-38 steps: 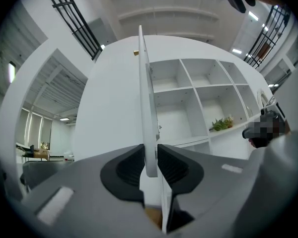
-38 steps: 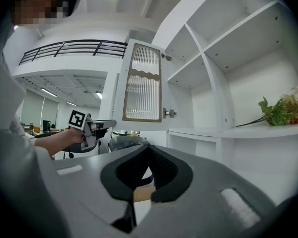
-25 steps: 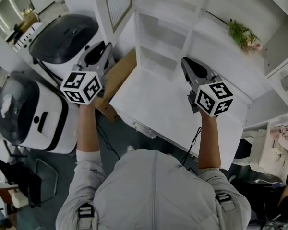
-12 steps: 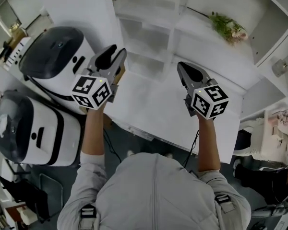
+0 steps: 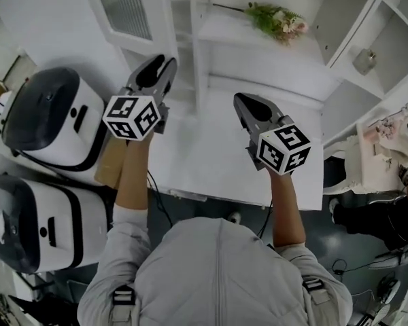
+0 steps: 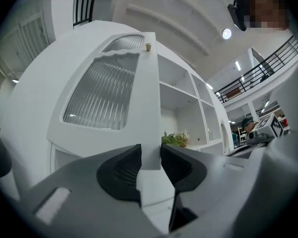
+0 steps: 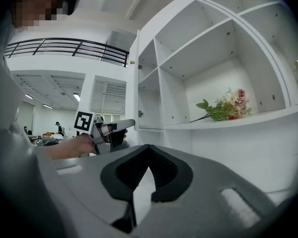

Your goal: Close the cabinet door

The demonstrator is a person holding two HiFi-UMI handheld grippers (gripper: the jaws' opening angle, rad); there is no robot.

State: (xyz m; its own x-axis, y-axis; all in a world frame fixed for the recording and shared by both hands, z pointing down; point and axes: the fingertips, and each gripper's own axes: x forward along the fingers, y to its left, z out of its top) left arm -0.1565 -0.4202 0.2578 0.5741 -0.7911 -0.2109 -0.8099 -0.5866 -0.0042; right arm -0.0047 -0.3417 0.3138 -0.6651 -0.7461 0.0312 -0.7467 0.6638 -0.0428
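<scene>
A big white cabinet with open shelves fills the top of the head view. In front of it is a flat white counter. On the left stand two white machines with dark tops, one near the cabinet and one nearer the person. A brown box sits between the first machine and the counter.

The cabinet door is at the left end of the cabinet. It has a window of bumpy glass. It is not shut. In the right gripper view it sticks out from the cabinet, and only its thin edge shows.

The person holds one tool in each hand, and both point at the cabinet. The left gripper is just beside the free edge of the door. In the left gripper view its two jaws stand apart. The door's white edge shows in the gap between them, but the pads do not squeeze it. The right gripper is over the counter, well apart from the door. Its jaw tips touch each other and there is nothing between them.

Some green and pink flowers lie on a shelf to the right of the door. A tiny knob sits high on the door's edge.
</scene>
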